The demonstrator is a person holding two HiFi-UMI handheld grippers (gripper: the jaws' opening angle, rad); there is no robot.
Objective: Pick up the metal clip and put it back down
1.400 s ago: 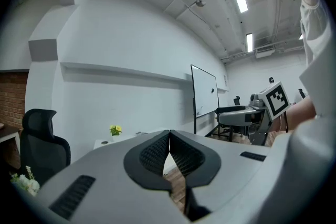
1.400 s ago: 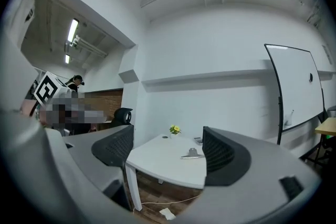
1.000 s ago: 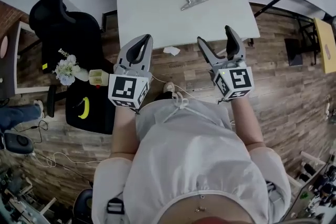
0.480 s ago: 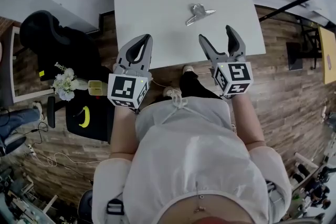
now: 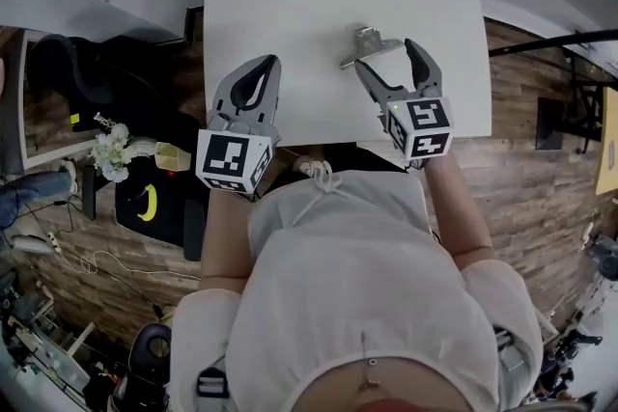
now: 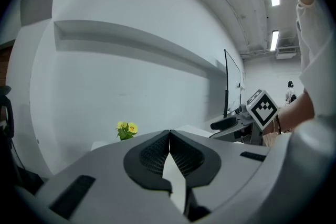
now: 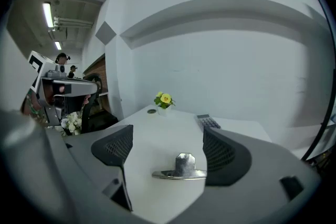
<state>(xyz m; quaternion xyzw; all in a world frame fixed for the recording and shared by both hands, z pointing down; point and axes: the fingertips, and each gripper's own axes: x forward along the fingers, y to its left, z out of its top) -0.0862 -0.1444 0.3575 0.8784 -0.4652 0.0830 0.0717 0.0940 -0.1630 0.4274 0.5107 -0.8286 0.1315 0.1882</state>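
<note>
Shiny silver metal clip (image 5: 370, 43) lies flat on the white rectangular table (image 5: 290, 5), right of centre. Right gripper (image 5: 386, 58): jaws wide apart, clip lined up between them, no contact. Left gripper (image 5: 262, 66): jaws pressed together, nothing between them, above the table's near-left part.

Shiny metal clip (image 5: 371, 46) flat on table (image 5: 290, 5)

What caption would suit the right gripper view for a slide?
Open right gripper aimed at the metal clip lying on the white table.
</note>
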